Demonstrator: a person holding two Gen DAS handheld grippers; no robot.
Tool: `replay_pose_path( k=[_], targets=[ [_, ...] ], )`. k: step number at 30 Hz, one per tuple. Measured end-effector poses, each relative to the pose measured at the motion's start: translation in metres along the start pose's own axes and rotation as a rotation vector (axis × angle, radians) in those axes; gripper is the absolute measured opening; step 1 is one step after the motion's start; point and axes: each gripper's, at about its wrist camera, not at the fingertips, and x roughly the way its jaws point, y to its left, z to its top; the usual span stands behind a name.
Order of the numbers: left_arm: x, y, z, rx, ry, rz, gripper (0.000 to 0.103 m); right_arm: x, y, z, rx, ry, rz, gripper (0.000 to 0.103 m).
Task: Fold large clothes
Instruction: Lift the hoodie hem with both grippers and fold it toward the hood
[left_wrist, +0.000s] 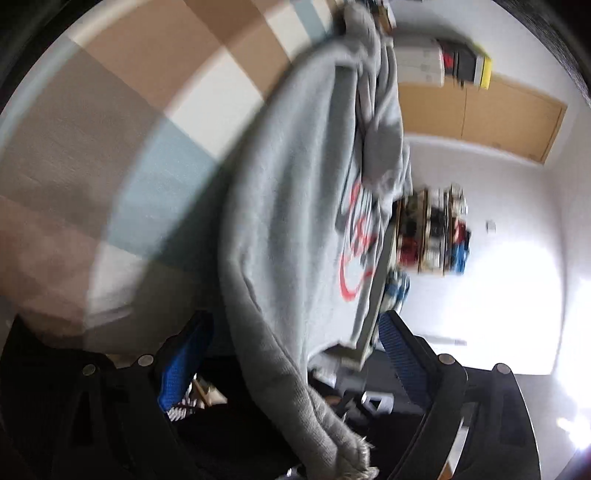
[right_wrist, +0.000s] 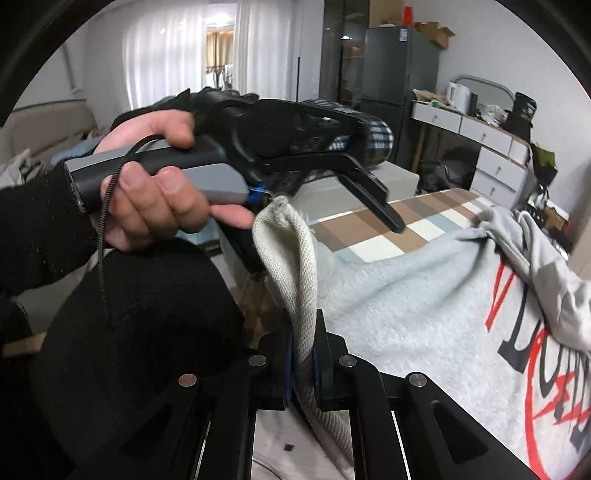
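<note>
A large grey sweatshirt (left_wrist: 288, 206) with a red and black print lies spread over a table with a checked cloth (left_wrist: 129, 129). Its ribbed hem (left_wrist: 317, 406) runs down between the blue pads of my left gripper (left_wrist: 295, 321), which is wide open and not pressing on it. In the right wrist view the sweatshirt (right_wrist: 424, 306) fills the right side. My right gripper (right_wrist: 304, 332) is shut on the ribbed hem (right_wrist: 295, 258). The hem's upper corner stands beside the left gripper, and one black finger (right_wrist: 373, 199) of that gripper hangs over the checked cloth (right_wrist: 388, 229).
A person's hand (right_wrist: 155, 199) in a black sleeve holds the left gripper's handle. A dark fridge (right_wrist: 399, 74) and white drawers (right_wrist: 491, 147) stand behind the table. A cluttered shelf (left_wrist: 432, 232) stands against the white wall beyond the table's edge.
</note>
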Motion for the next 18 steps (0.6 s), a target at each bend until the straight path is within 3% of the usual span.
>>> replay_pose_path(
  k=[3,5,6,7,9,12,14,15,16,18],
  targets=[
    [0.010,-0.008,-0.007,0.043,0.057,0.067,0.088,-0.005,-0.003,0.001,0.015,-0.022,0.003,0.008],
    [0.012,-0.017,-0.011,0.093,0.044,0.105,0.086,-0.007,-0.004,0.002,0.021,-0.033,0.005,0.008],
    [0.011,-0.019,-0.010,0.106,0.031,0.110,0.074,-0.008,-0.004,0.003,0.024,-0.033,0.001,0.008],
    [0.010,-0.021,-0.009,0.117,0.022,0.117,0.045,-0.007,-0.006,0.003,0.028,-0.029,-0.003,0.009],
    [0.015,-0.020,-0.006,0.130,0.040,0.145,0.002,-0.008,-0.009,0.001,0.058,-0.018,-0.004,0.011],
    [0.017,-0.020,-0.006,0.149,0.047,0.099,0.002,-0.017,-0.013,-0.001,0.133,-0.023,0.030,0.012],
    [0.013,-0.023,-0.008,0.172,0.024,0.078,0.002,-0.027,-0.017,-0.002,0.183,-0.045,0.032,0.035],
    [0.012,-0.023,-0.008,0.174,0.026,0.069,0.002,-0.032,-0.020,-0.004,0.222,-0.054,0.023,0.065],
    [0.010,-0.023,-0.008,0.171,0.021,0.058,0.002,-0.040,-0.023,-0.008,0.268,-0.073,0.014,0.081],
    [0.010,-0.027,-0.008,0.183,0.032,0.027,0.002,-0.064,-0.033,-0.019,0.364,-0.118,0.016,0.081]
  ],
)
